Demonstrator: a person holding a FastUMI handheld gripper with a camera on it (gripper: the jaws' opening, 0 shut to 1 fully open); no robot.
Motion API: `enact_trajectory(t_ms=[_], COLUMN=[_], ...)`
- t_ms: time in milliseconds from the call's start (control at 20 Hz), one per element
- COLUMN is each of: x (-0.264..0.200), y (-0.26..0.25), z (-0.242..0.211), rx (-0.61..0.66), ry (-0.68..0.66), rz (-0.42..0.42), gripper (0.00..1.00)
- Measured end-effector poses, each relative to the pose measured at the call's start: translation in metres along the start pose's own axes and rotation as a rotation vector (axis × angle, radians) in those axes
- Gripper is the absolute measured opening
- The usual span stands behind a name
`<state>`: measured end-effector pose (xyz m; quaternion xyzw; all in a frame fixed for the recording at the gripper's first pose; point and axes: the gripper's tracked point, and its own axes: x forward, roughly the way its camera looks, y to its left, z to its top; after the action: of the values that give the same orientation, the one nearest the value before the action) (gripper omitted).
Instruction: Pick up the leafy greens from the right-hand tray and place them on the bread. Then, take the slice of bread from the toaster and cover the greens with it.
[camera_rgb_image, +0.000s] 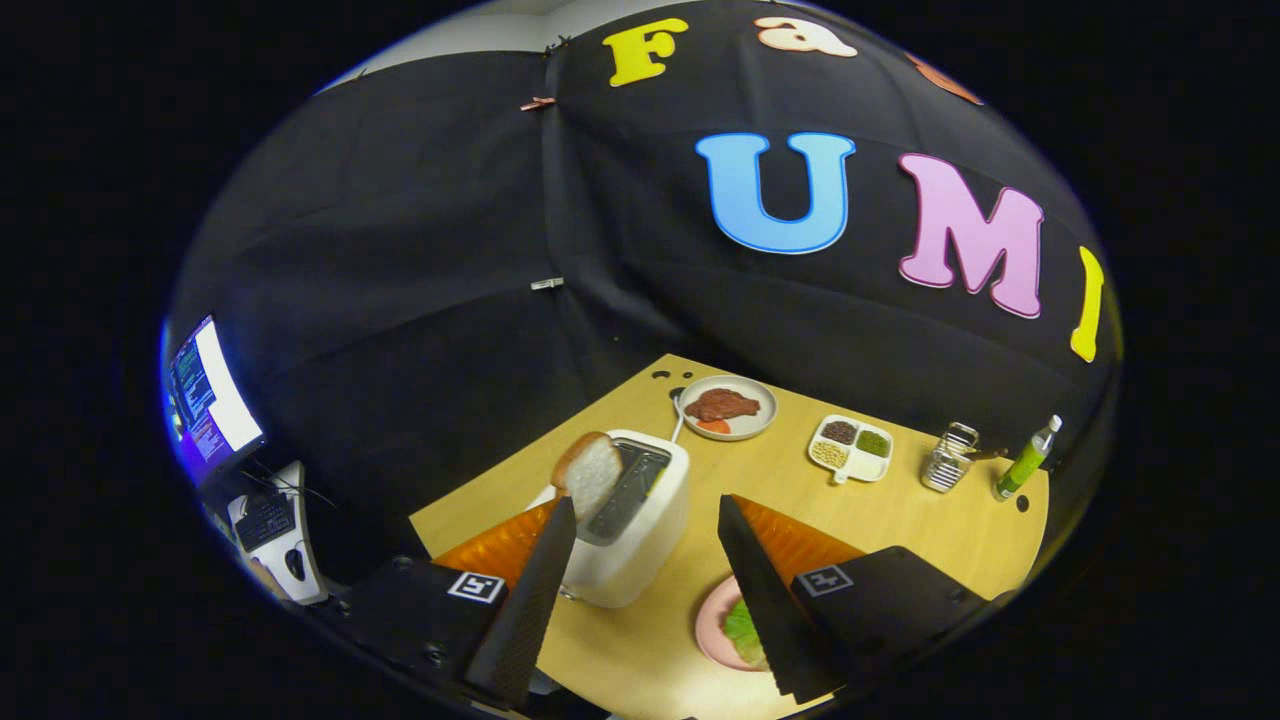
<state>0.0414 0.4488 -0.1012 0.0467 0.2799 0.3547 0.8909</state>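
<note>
1. Gripper (645, 515): two black wedge-shaped fingers with orange ribbed backs, spread wide, nothing between the pads. It hangs above the light wooden table (900, 520).
2. White box-shaped toaster (630, 530): stands on the table just ahead of the fingers, mostly in the gap between them, nearer the left finger (530, 590). Its dark slot faces up.
3. Slice of white bread with a brown crust (588, 472): at the left end of the toaster, tilted, right at the tip of the left finger. Cannot tell whether the finger touches it or whether it sits in the slot.
4. Pink round plate (712, 630): near, right of the toaster, partly hidden under the right finger (765, 590).
5. Leafy greens (742, 632): lying on the pink plate, partly covered by the right finger. What lies under them cannot be seen.
6. Grey round plate (745, 420) holding a brown meat-like piece (722, 404) and a red slice: far side, beyond the toaster.
7. White four-compartment tray (850, 448) of brown, green and pale grains: right of the grey plate.
8. Small wire metal rack (948, 458): further right.
9. Green bottle with white cap (1025, 460): far right, upright.
</note>
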Motion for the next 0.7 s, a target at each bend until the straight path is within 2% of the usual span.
enact_trajectory(t_ms=[150, 300, 450, 700], x=[0.028, 0.065, 0.095, 0.139], y=[0.037, 0.062, 0.062, 0.047], z=[0.001, -0.007, -0.014, -0.023], rx=[-0.047, -0.051, -0.084, -0.019], ry=[0.022, 0.062, 0.085, 0.118], rz=[0.039, 0.03, -0.051, -0.19], gripper=[0.9, 0.9, 0.89, 0.87])
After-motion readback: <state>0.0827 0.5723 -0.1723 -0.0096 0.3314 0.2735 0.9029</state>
